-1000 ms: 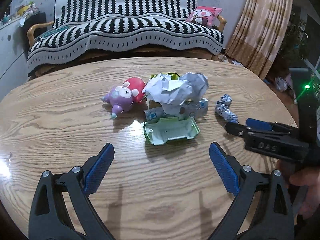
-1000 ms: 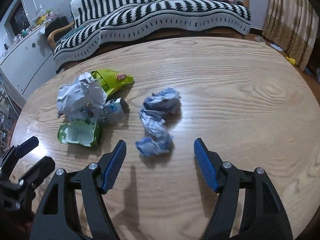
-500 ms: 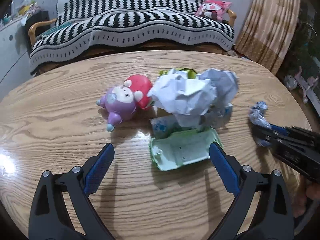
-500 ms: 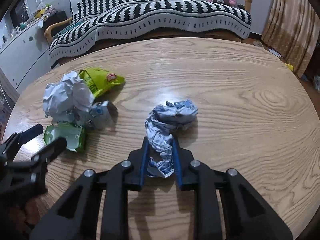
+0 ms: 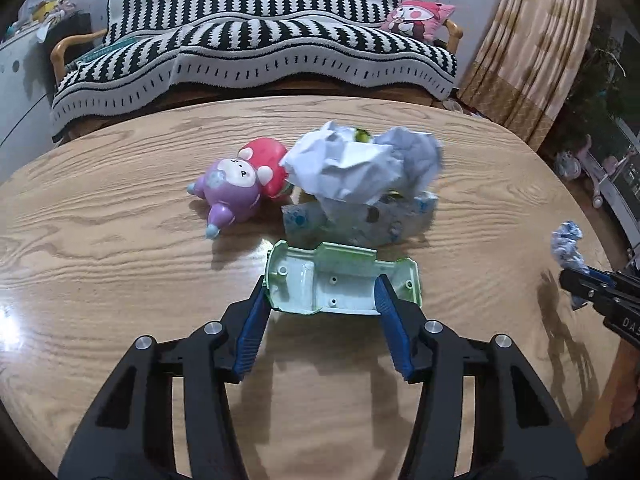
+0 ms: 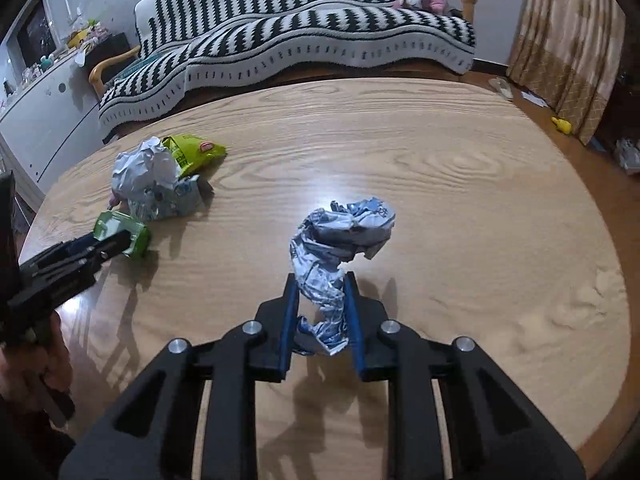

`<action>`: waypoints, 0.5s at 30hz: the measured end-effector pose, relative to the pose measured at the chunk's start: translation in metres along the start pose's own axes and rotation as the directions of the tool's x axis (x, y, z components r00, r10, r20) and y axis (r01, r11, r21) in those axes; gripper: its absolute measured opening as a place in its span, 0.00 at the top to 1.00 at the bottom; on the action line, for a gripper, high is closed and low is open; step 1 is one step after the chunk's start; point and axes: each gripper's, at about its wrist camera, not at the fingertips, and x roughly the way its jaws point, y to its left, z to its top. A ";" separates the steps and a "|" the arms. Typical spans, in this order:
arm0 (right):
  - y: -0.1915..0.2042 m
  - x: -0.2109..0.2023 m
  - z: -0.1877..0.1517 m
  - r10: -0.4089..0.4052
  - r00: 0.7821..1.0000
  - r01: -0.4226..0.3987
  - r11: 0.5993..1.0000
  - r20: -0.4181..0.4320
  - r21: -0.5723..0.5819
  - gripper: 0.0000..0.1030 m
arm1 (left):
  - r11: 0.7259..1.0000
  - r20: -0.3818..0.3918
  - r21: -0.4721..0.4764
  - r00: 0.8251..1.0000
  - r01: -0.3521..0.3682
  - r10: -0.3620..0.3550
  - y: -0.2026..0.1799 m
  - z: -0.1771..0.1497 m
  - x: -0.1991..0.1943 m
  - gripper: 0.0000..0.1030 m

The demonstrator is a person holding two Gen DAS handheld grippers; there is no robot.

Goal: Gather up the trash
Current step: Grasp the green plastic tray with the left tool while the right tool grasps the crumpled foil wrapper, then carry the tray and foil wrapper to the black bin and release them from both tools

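A twisted wad of blue-and-white printed wrapper [image 6: 340,248] is clamped between the blue pads of the right gripper [image 6: 320,292], jaws nearly together on its lower end, above the middle of the round wooden table [image 6: 460,184]; its print is too crumpled to read. A second ago that gripper stood open with the wad lying between its fingers. To the left, the left gripper [image 5: 322,292] is closing its jaws around a pale green plastic shell [image 5: 340,280] lying hollow side up; the pads sit at its two ends, where before they were spread wide and short of it. Just beyond the shell lie crumpled white paper [image 5: 352,168], a blue-printed pack [image 5: 360,220], and a lime-green packet [image 6: 192,152] with small illegible lettering. A purple and pink toy figure [image 5: 240,188] lies left of the paper. "DAS" shows on the right gripper's body. A striped sofa [image 5: 248,40] stands far behind.
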 end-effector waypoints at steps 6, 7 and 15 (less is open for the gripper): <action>-0.072 -0.071 -0.049 -0.072 0.996 0.067 0.993 0.052 0.094 0.78 | 0.993 0.018 0.115 0.999 0.024 -0.026 -0.046 -0.021 -0.048 0.50; -0.086 -0.080 -0.059 -0.085 0.995 0.078 0.990 0.054 0.116 0.78 | 0.989 0.029 0.140 0.998 0.044 -0.048 -0.063 -0.025 -0.055 0.50; -0.215 -0.155 -0.155 -0.228 0.973 0.209 0.923 0.024 0.322 0.78 | 0.913 0.050 0.325 0.960 0.244 -0.275 -0.221 -0.053 -0.087 0.50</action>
